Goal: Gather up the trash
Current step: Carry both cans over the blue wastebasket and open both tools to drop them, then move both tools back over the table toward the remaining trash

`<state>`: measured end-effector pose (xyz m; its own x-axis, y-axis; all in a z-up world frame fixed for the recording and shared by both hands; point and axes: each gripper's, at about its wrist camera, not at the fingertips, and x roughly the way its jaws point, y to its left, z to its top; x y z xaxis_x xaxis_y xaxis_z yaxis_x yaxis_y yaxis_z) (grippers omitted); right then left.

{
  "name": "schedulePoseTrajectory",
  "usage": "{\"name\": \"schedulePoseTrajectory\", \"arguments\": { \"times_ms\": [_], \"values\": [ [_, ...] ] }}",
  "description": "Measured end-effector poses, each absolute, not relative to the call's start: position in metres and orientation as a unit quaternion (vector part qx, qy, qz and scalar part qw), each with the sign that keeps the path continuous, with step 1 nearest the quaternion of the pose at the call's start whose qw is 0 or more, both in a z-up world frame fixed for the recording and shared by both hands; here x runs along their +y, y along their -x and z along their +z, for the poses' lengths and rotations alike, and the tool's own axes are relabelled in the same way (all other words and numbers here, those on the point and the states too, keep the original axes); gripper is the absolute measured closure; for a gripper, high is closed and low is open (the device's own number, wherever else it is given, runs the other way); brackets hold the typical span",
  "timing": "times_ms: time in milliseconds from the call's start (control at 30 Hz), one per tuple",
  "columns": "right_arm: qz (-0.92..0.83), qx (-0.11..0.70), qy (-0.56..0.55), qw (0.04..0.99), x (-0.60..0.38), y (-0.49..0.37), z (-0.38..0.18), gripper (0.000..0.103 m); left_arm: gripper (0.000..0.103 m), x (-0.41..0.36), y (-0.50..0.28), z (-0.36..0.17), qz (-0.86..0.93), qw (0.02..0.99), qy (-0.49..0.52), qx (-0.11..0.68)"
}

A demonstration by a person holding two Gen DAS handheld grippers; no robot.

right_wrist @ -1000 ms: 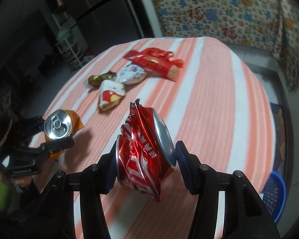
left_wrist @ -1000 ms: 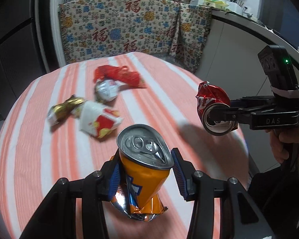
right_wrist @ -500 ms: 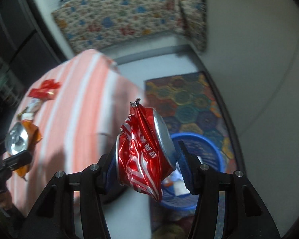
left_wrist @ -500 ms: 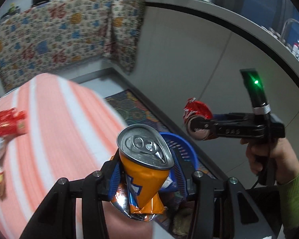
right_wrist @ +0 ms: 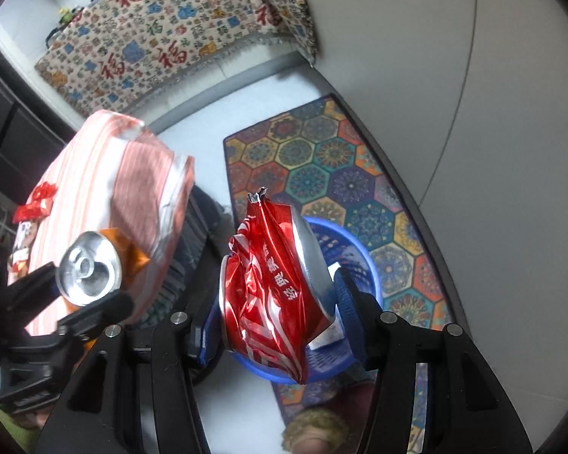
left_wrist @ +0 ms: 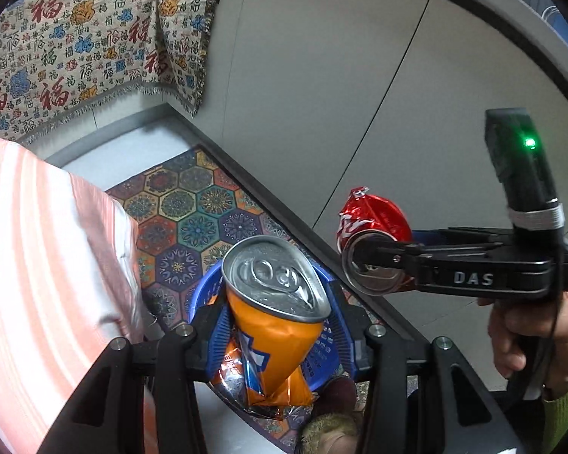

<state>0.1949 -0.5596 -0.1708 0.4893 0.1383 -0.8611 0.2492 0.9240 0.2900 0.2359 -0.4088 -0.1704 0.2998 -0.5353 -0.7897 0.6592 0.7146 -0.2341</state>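
Note:
My left gripper is shut on a crushed orange can and holds it above a blue plastic basket on the floor. My right gripper is shut on a crushed red can, also above the blue basket. The red can and right gripper show at the right in the left wrist view. The orange can shows at the left in the right wrist view. Red wrappers lie on the striped table.
A colourful hexagon-patterned rug lies under the basket beside a grey cabinet wall. A patterned cloth hangs at the back. The striped table's edge is to the left of the basket. A slipper shows at the bottom.
Both grippers swung from over the table to the right and down, each holding its can. They now hang above the blue basket on the floor.

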Motion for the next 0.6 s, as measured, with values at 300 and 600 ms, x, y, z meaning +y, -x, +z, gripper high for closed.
{"name": "schedulePoseTrajectory", "arguments": {
  "times_ms": [300, 600],
  "values": [
    [-0.034, 0.500, -0.212, 0.839, -0.566, -0.195, -0.174, 0.045, 0.054, -0.425, -0.240, -0.191, -0.377, 0.799, -0.077, 0.462],
    [-0.078, 0.432, -0.231, 0.868, -0.581, -0.178, -0.142, 0.029, 0.028, -0.429, -0.251, -0.171, -0.364, 0.815, -0.032, 0.449]
  ]
}}
